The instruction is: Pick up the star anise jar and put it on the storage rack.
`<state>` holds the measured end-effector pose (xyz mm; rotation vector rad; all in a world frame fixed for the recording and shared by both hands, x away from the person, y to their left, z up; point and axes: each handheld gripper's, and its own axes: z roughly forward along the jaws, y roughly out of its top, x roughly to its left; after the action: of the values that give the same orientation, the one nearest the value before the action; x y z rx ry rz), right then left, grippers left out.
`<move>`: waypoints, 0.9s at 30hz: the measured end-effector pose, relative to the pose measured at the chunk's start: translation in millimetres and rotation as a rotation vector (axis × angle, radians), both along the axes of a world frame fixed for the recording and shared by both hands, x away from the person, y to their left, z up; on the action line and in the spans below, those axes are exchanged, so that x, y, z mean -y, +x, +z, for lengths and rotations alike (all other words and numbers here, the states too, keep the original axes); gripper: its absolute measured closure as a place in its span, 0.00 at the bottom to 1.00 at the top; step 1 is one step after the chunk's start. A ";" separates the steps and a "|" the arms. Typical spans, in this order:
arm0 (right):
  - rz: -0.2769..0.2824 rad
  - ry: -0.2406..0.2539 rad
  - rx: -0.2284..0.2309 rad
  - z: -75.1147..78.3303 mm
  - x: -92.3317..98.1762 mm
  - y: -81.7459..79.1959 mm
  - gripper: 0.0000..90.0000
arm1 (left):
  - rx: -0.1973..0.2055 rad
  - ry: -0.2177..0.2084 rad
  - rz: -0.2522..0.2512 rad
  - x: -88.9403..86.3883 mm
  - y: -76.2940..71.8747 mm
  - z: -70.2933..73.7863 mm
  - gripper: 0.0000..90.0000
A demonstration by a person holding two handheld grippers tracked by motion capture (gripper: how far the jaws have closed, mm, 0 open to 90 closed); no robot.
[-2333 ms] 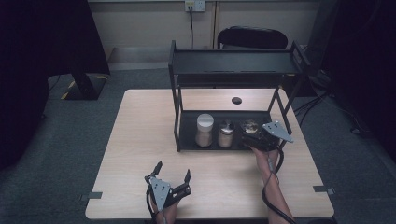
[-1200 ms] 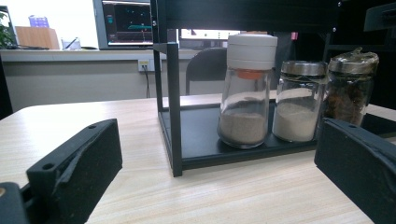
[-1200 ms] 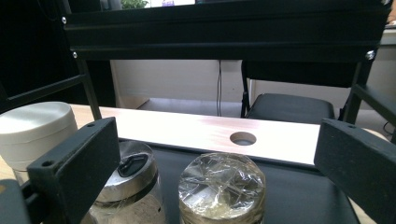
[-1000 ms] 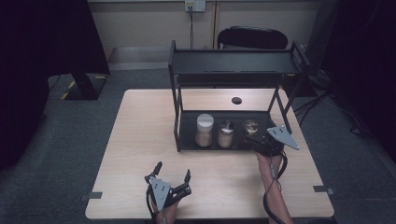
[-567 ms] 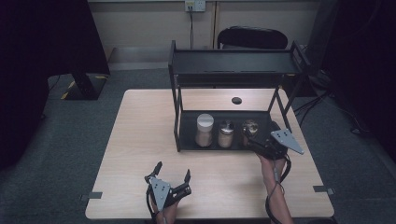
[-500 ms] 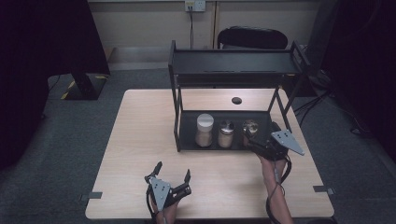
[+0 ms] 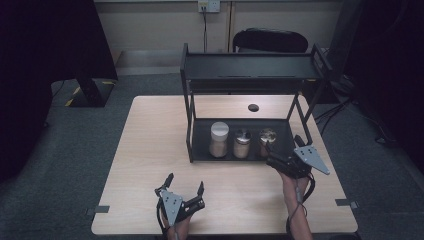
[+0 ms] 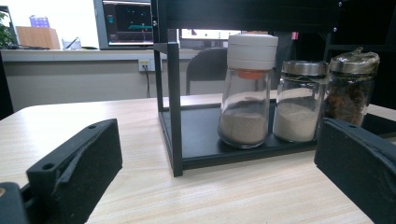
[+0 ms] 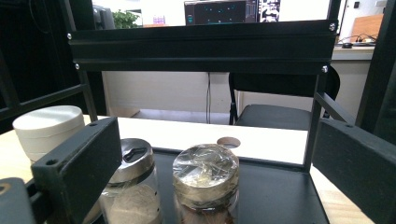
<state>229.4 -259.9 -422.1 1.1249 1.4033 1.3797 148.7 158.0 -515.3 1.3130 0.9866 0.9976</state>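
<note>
1. On the wooden table [image 7: 150, 150] stands a black two-level rack [image 7: 250, 67].
2. Its lower shelf holds three jars in a row: a white-lidded jar [image 7: 219, 139], a metal-capped jar [image 7: 242, 143], and a jar covered in plastic wrap [image 7: 267, 139].
3. Just in front of the wrapped jar, the right gripper [image 7: 280, 159] hovers, jaws apart, holding nothing.
4. Near the table's front edge, the left gripper [image 7: 184, 186] rests, jaws wide apart, empty.

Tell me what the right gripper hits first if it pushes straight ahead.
Probably the foil-topped jar on the rack's lower shelf: it sits between the right gripper's open jaws, straight ahead, though depth is unclear.
</note>
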 end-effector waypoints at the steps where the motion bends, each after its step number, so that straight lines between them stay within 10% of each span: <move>1: -0.001 0.001 0.002 -0.2 -0.1 -1.1 0.01 | 0.000 0.000 0.000 0.0 0.0 0.0 0.00; 27: -0.001 -0.009 0.016 -10.1 -3.2 -26.9 0.01 | 0.000 0.000 -0.002 -0.3 0.1 0.0 0.00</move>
<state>202.5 -256.7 -432.3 1.1063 1.3956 1.3779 148.8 158.3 -515.2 1.3139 0.9852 0.9960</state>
